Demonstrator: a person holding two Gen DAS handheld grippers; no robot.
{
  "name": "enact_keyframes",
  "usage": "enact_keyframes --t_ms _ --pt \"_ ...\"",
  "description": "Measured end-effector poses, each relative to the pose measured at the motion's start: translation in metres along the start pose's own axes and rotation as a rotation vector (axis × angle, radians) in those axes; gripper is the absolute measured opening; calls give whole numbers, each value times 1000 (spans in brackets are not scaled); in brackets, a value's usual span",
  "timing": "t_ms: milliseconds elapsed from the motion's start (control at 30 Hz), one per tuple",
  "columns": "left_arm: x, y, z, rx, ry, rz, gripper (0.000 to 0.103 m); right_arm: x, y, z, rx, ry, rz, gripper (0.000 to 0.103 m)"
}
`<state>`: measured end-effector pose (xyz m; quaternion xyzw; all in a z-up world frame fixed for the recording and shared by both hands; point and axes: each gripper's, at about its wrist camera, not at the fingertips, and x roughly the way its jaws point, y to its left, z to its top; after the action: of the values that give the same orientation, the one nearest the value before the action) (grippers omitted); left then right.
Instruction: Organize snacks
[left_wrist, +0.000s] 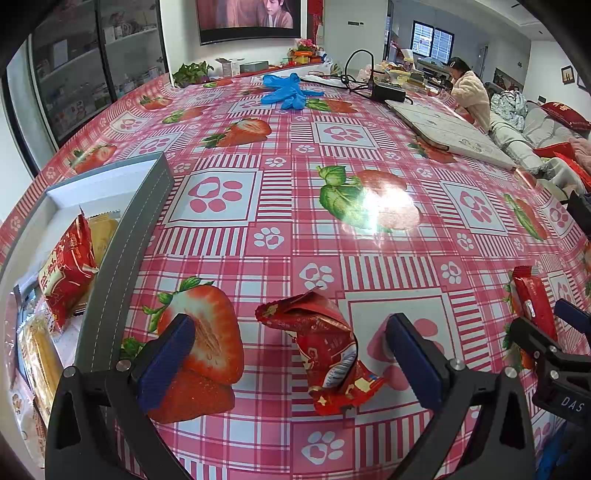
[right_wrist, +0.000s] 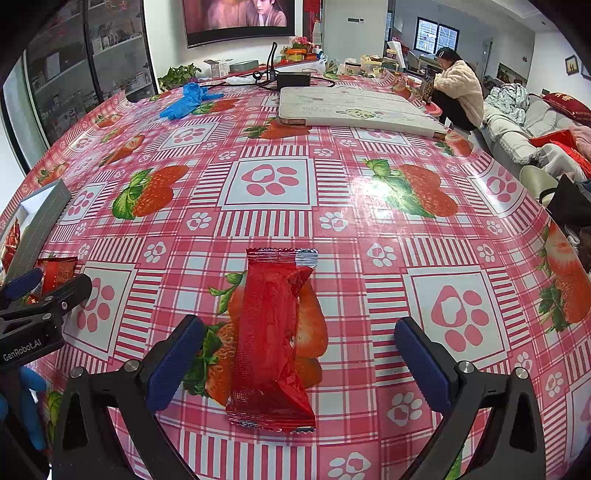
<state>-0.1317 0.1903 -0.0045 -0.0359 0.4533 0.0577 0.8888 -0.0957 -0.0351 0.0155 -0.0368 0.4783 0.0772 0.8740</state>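
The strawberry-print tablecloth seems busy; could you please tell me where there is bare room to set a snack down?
The widest free patch is mid-table, bordered by the blue rubber gloves, the closed white laptop and the long red snack packet. It is crowded by the grey-rimmed white box, already full of snacks, and around the crumpled red wrapper.

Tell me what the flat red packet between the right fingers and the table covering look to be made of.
Red packet: thin plastic film, probably foil-lined, glossy; it wrinkles, glints, and shows a crimped silver end seal.
Table covering: likely vinyl or oilcloth, smooth and shiny; a bright glare patch sits on the printed strawberry pattern and no weave shows.
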Motion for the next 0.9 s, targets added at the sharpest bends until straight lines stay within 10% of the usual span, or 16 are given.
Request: enact_keyframes --t_ms 900 --pt "2 -1 10 1 87 0 101 12 1 23 -71 159 45 103"
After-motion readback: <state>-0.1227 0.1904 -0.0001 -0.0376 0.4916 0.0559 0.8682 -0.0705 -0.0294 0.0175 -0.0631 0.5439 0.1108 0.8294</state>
